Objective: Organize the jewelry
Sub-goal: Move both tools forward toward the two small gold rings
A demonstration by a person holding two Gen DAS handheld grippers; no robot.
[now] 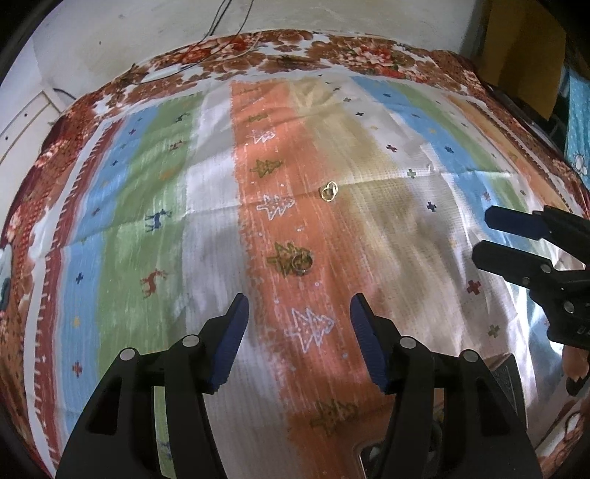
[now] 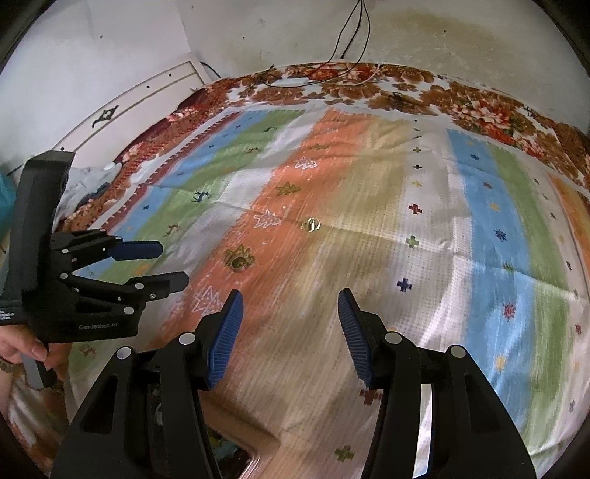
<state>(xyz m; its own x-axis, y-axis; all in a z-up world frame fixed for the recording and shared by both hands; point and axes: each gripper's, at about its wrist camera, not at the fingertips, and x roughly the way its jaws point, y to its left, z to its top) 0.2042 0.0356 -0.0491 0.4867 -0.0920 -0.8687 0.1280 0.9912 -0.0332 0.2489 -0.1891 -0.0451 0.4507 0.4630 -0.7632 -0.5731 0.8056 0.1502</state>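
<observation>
Striped cloth (image 1: 155, 228) with tree and deer motifs covers the bed, floral bedding (image 1: 332, 51) bordering it below a white wall (image 2: 110, 37). One gold ring (image 1: 328, 191) lies at the orange and tan stripe border; a second ring (image 1: 301, 262) rests nearer on the orange stripe. The left gripper (image 1: 299, 324) hovers above the cloth just short of that second ring, jaws spread wide and holding nothing. Right gripper (image 2: 290, 313) likewise gapes, empty. A container's edge (image 2: 254, 457) shows below, contents unclear.

A striped multicoloured patterned cloth (image 2: 368, 228) covers a floral brown-red bedspread (image 2: 479, 107), backed by a stained off-white plaster wall (image 2: 258, 33).
</observation>
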